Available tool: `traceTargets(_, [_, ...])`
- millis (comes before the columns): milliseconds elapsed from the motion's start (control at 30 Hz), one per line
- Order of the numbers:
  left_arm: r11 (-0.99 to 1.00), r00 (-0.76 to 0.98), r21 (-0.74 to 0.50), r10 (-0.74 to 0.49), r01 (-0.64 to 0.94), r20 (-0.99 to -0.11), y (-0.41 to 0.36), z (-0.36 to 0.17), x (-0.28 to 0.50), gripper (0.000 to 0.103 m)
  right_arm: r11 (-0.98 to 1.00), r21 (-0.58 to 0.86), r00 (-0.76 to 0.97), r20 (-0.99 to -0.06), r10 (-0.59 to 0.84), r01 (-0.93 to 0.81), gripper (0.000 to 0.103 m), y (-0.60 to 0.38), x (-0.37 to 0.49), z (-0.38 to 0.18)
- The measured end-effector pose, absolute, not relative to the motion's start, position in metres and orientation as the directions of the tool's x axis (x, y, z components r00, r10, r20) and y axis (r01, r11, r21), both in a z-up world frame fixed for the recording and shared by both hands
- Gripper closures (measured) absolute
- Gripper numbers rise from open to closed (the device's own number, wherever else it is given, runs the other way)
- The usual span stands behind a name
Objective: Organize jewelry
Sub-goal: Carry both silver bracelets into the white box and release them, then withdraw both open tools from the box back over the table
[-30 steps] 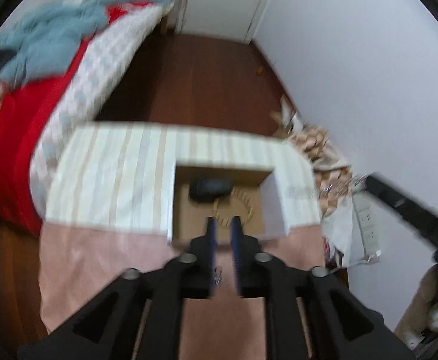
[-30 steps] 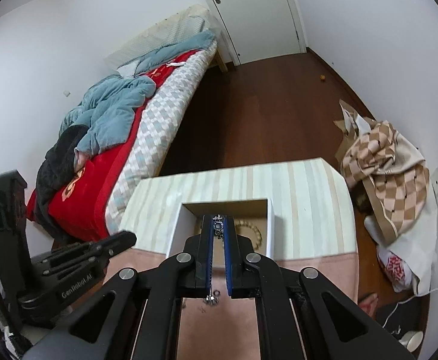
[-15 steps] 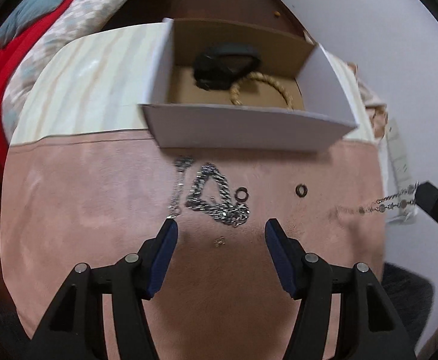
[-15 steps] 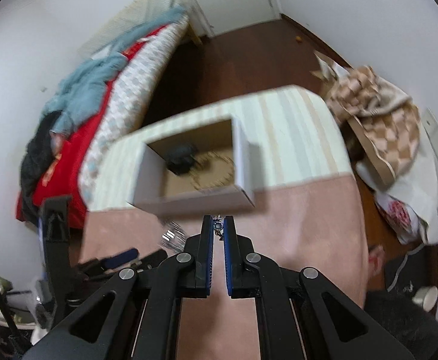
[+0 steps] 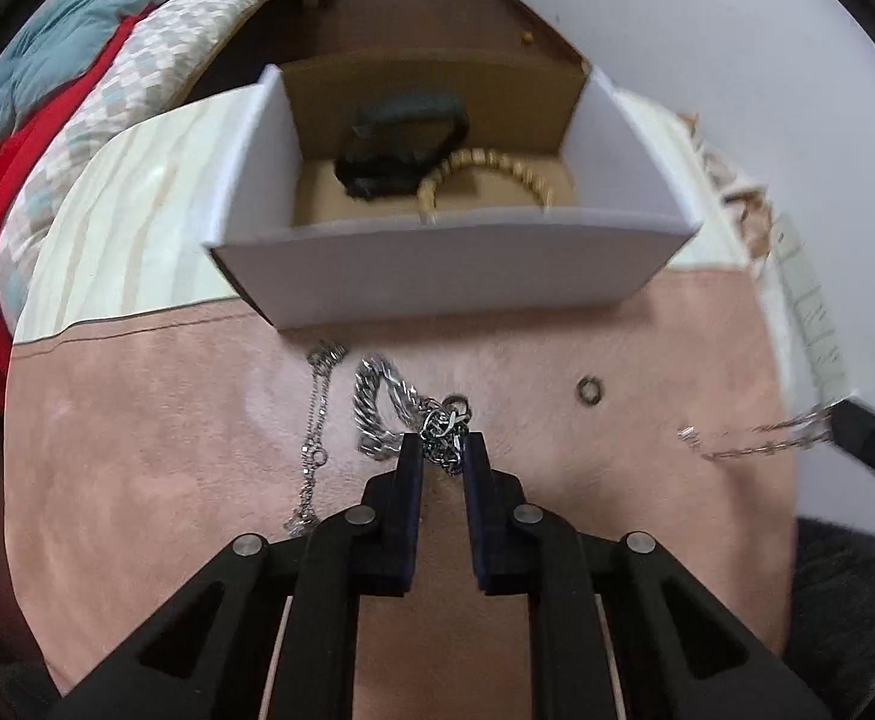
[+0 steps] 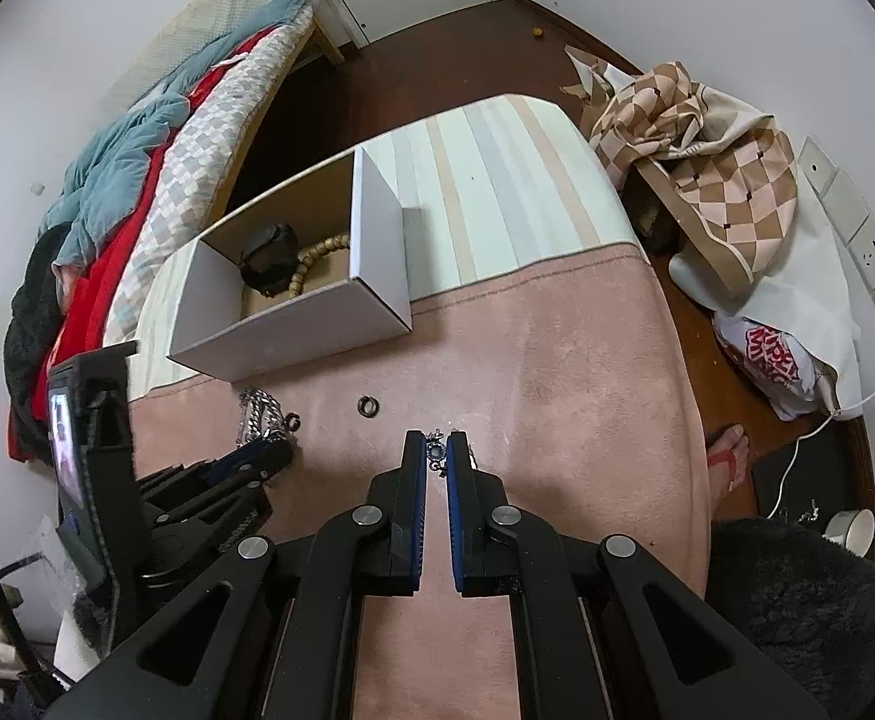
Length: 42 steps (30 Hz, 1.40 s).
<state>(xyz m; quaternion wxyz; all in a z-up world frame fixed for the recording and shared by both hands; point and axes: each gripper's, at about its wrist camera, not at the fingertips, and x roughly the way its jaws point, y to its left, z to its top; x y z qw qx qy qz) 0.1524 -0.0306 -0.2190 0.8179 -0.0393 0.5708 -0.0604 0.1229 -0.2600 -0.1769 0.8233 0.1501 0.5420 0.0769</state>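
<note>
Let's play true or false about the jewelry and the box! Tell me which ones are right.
1. The white box holds a beaded bracelet. True.
2. The left gripper is open and empty. False: it has just closed on the chunky silver chain.
3. A small dark ring lies on the pink cloth. True.
4. The right gripper holds nothing. False: it pinches a thin chain.
5. The box is empty. False: a black item is inside too.

Beside the matt white cardboard box (image 5: 449,267), brown inside, a chunky chain (image 5: 377,414) of shiny metal lies on soft, napped pink cloth (image 5: 137,450). Inside the box, wooden-looking beads (image 5: 485,165) touch a dull black strap (image 5: 401,144).
</note>
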Motion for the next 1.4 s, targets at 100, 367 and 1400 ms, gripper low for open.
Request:
traceTargets(100, [0.978,0.372,-0.205,-0.204,0.036,-0.906,-0.014,-0.185,0.153,0.094,0.934,0.357,0.411,-0.855,0.317,0.022,0.096,-0.257,0.125,-0.163])
traceTargets(367, [0.952,0.474,-0.306,-0.285,0.036,-0.833,0.007,-0.105,0.168,0.094,0.905,0.422,0.480,-0.783,0.395,-0.056,0.096,-0.248,0.141,-0.105])
traceTargets(1400, [0.985,0.329,-0.150,-0.112,-0.091,-0.938,0.026,-0.154,0.279,0.035,0.956,0.234,0.277,-0.921,0.276,-0.176,0.096,-0.169,0.317,-0.167])
